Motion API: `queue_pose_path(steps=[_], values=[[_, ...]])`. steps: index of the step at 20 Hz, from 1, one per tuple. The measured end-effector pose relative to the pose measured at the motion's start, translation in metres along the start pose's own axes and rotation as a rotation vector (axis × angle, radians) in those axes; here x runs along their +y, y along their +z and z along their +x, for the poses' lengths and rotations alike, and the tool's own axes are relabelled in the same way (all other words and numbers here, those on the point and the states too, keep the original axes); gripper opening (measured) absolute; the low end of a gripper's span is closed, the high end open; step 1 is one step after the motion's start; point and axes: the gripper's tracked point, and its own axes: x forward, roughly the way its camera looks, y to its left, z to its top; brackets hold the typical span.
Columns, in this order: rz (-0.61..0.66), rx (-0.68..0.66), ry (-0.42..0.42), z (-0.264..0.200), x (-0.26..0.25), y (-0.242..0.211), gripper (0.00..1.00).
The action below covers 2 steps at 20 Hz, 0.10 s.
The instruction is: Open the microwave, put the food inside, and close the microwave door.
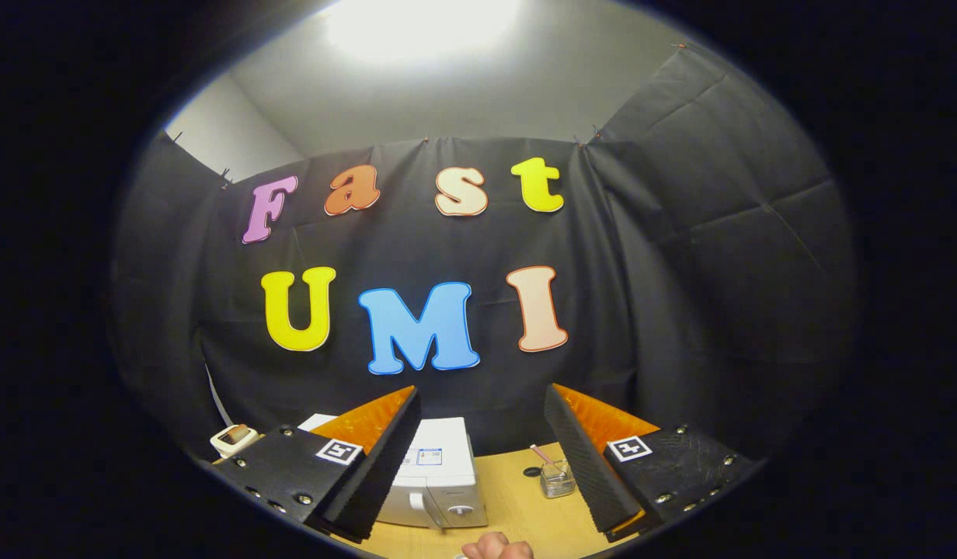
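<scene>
A white microwave (440,473) stands on the wooden table (517,497), its door closed, partly hidden behind my left finger. A small white dish with brownish food (234,439) sits left of the microwave, beyond the left finger. My gripper (482,458) is held high above the table and stands open, nothing between its fingers. The microwave lies below and between the fingers, well ahead of them.
A small clear glass jar with a stick in it (556,475) stands on the table right of the microwave, with a small dark lid (532,471) beside it. A person's hand (498,547) shows near the table's front edge. Black cloth walls surround the booth.
</scene>
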Motion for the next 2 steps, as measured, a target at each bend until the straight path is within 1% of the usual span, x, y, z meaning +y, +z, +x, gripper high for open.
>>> queue_pose_path(steps=[2], values=[[-0.018,0.001,-0.018,-0.0043,-0.0062,-0.0025,0.99]])
